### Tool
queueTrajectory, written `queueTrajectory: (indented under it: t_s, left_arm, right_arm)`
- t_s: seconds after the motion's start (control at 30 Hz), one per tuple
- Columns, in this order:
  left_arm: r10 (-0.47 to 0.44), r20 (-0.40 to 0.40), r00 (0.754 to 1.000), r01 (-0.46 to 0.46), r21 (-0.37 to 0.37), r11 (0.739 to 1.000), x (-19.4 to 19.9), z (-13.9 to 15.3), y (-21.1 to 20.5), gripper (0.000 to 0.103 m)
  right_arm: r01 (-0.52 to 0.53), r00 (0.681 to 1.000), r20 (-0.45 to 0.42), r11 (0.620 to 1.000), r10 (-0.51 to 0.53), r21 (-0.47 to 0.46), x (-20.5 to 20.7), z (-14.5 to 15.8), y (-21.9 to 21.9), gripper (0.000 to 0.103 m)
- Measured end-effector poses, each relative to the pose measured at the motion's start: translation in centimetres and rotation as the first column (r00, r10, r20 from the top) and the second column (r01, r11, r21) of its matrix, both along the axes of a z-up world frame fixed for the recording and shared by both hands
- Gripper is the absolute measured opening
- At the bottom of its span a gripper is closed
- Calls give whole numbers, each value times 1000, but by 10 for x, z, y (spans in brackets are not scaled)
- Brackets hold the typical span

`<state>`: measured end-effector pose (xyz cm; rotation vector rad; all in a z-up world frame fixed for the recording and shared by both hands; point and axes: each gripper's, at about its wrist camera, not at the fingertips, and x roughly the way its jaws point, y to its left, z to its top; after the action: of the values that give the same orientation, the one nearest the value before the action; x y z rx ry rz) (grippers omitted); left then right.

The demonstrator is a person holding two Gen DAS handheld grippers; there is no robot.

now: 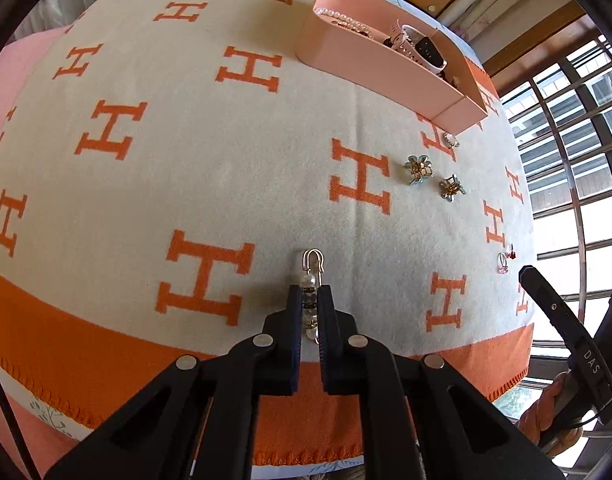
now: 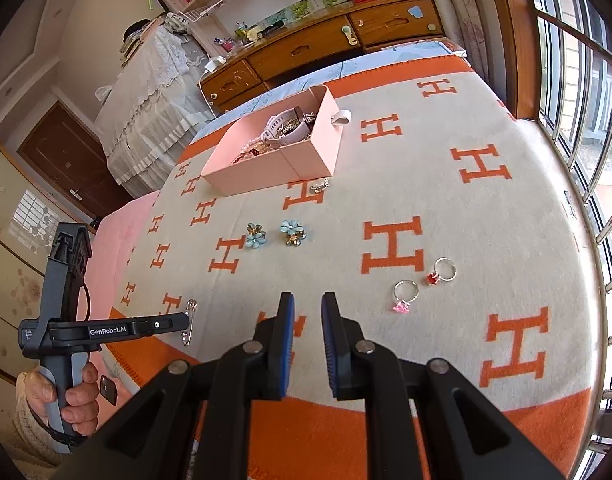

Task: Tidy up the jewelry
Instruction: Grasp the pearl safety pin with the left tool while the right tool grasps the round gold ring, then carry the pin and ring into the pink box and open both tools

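My left gripper (image 1: 310, 294) is shut on a beaded safety-pin brooch (image 1: 312, 280) low over the cream and orange H-pattern blanket (image 1: 233, 184). The brooch also shows in the right wrist view (image 2: 189, 322) at the left gripper's tip. My right gripper (image 2: 308, 304) is open and empty above the blanket's near edge. A pink box (image 1: 386, 68) (image 2: 273, 160) at the far side holds a watch, pearls and other jewelry. On the blanket lie two blue flower clips (image 2: 255, 235) (image 2: 293, 232), a pink-stone ring (image 2: 404, 298), a red-stone ring (image 2: 442, 272) and a small sparkly piece (image 2: 320, 186) by the box.
The blanket covers a bed. A barred window (image 2: 586, 120) runs along the right side. Wooden drawers (image 2: 326, 46) stand beyond the far edge. A pink sheet (image 2: 117, 232) shows at the left.
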<state>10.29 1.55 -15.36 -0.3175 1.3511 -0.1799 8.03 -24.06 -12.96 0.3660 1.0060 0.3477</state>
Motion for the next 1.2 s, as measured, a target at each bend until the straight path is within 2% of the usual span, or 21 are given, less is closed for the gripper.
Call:
queueTrajectory:
  t_s: [0.23, 0.33, 0.37, 0.5, 0.67, 0.8, 0.87, 0.97, 1.2]
  left_arm:
    - [-6, 82, 997, 8, -26, 1000, 16, 20, -3, 5]
    - [-16, 103, 995, 21, -46, 999, 20, 26, -1, 5]
    - [-25, 106, 994, 31, -54, 998, 20, 26, -1, 5]
    - [-53, 118, 992, 60, -61, 996, 19, 26, 1, 5]
    - [-67, 133, 989, 76, -67, 995, 15, 22, 8, 5]
    - [-76, 143, 987, 86, -67, 994, 15, 21, 12, 5]
    - [-81, 143, 986, 91, -70, 993, 16, 20, 12, 5]
    - [-89, 143, 986, 101, -74, 992, 19, 19, 11, 5]
    - [-109, 161, 981, 121, -65, 991, 22, 25, 10, 5]
  right_arm:
    - [7, 1000, 12, 998, -6, -55, 33, 3, 11, 15]
    - [12, 999, 51, 993, -6, -119, 52, 3, 21, 43]
    - [3, 998, 68, 989, 7, -149, 59, 3, 26, 44]
    - [-77, 988, 105, 959, 109, -274, 83, -5, 48, 44]
    - [-151, 977, 79, 907, 197, -392, 102, -21, 69, 44]
    - [-142, 980, 71, 908, 185, -394, 110, -29, 67, 42]
    - [-152, 980, 60, 905, 191, -397, 114, -32, 66, 28]
    - [-150, 978, 68, 896, 195, -418, 115, -33, 67, 21]
    - [-147, 976, 82, 886, 202, -441, 109, -34, 71, 17]
